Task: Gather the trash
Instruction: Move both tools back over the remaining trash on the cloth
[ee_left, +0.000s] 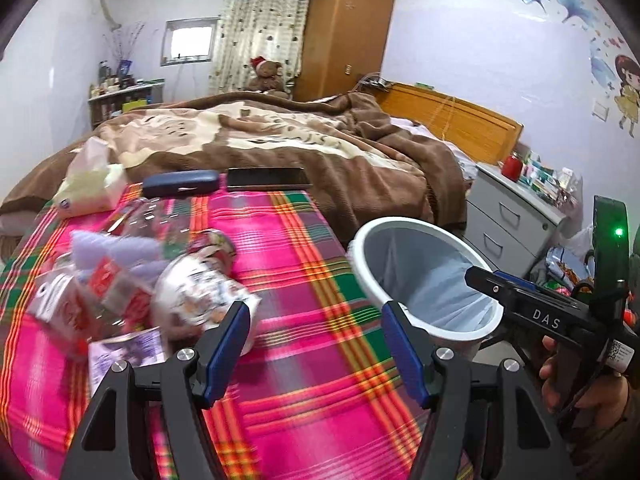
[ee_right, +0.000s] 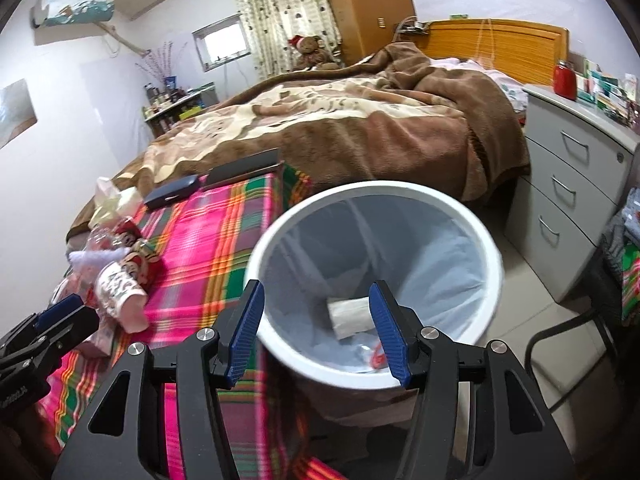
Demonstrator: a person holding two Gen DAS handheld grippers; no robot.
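Inside white bin (ee_right: 460, 216), pale wrapper (ee_right: 348, 316)

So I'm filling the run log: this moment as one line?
left gripper: open, empty | right gripper: open, over bin | paper inside | trash pile on bed

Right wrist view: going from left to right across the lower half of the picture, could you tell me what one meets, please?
Left gripper → printed paper cup lying on its side → pink plaid cloth → white trash bin → grey drawer cabinet.
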